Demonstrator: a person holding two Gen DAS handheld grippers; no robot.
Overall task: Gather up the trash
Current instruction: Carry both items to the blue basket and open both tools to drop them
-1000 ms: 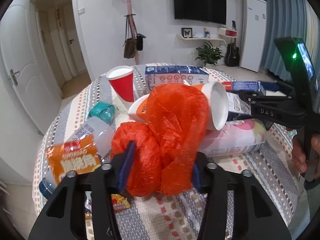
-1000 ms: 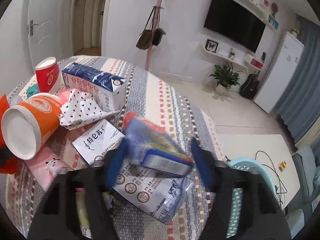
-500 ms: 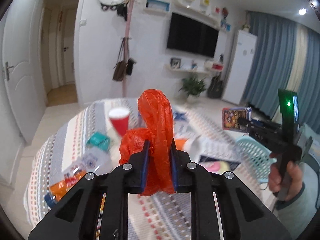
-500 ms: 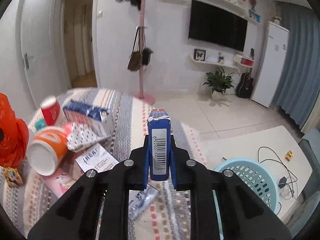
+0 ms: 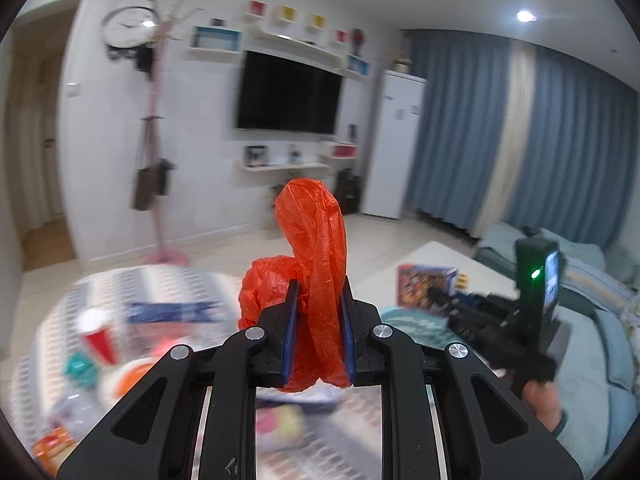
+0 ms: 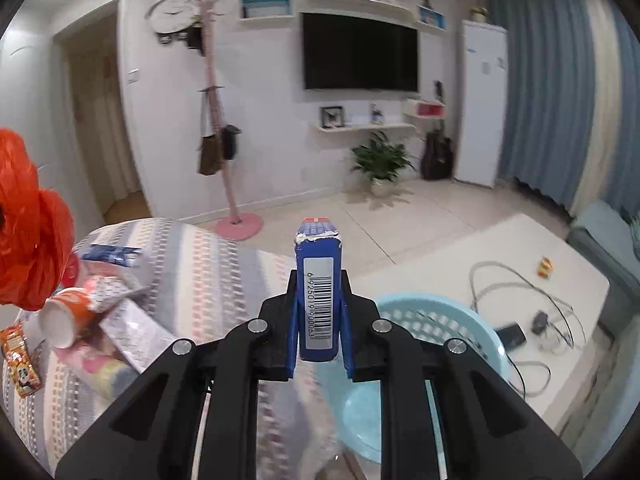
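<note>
My left gripper is shut on a crumpled orange plastic bag and holds it high above the striped table. My right gripper is shut on a small blue carton with a barcode, held upright beside the table's right edge. A light blue basket stands on the floor just below and right of it. In the left wrist view the right gripper with its carton hangs over the basket. The orange bag also shows at the left of the right wrist view.
On the table lie a red cup, a long blue box, an orange paper cup, a teal packet, snack wrappers and papers. A white low table with cables stands behind the basket.
Both grippers closed on their items and lifted them off the table. They have swung right, towards the blue basket, and the table trash has dropped low in both views.
</note>
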